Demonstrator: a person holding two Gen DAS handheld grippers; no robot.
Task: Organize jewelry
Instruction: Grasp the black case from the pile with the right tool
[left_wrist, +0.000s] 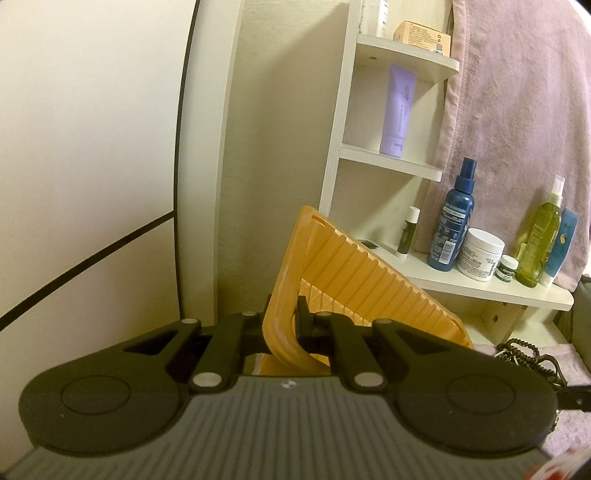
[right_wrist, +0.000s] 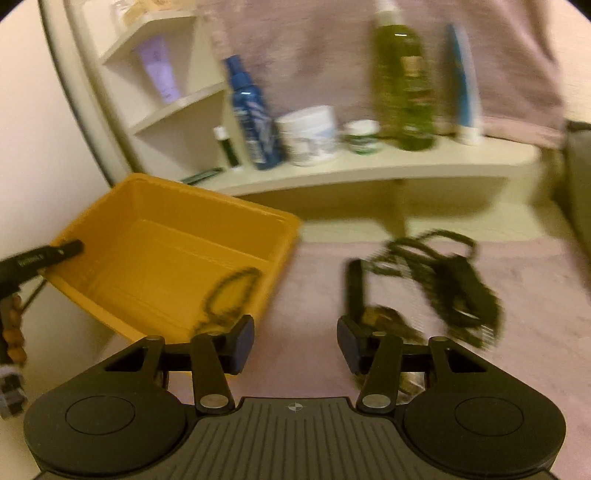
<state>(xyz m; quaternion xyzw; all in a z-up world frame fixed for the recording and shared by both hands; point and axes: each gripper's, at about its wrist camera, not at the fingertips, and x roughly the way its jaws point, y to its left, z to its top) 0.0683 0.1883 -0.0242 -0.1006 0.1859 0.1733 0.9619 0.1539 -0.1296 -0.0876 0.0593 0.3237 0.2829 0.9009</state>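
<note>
My left gripper (left_wrist: 286, 317) is shut on the rim of an orange plastic tray (left_wrist: 354, 273) and holds it tilted up; the ribbed underside faces the left wrist camera. In the right wrist view the same tray (right_wrist: 110, 206) shows its inside, with a dark beaded necklace (right_wrist: 229, 291) lying in it near the front wall. One left finger (right_wrist: 55, 253) clamps its left rim. My right gripper (right_wrist: 295, 341) is open and empty above the pink cloth, between the tray and a pile of dark jewelry (right_wrist: 443, 284) on the right. The right wrist view is blurred.
A white shelf (right_wrist: 369, 170) behind holds a blue spray bottle (right_wrist: 251, 114), a white cream jar (right_wrist: 310, 134), a small jar (right_wrist: 362, 136) and a green bottle (right_wrist: 402, 85). A pink towel (left_wrist: 517, 110) hangs behind. A purple tube (left_wrist: 397, 110) stands on a higher shelf.
</note>
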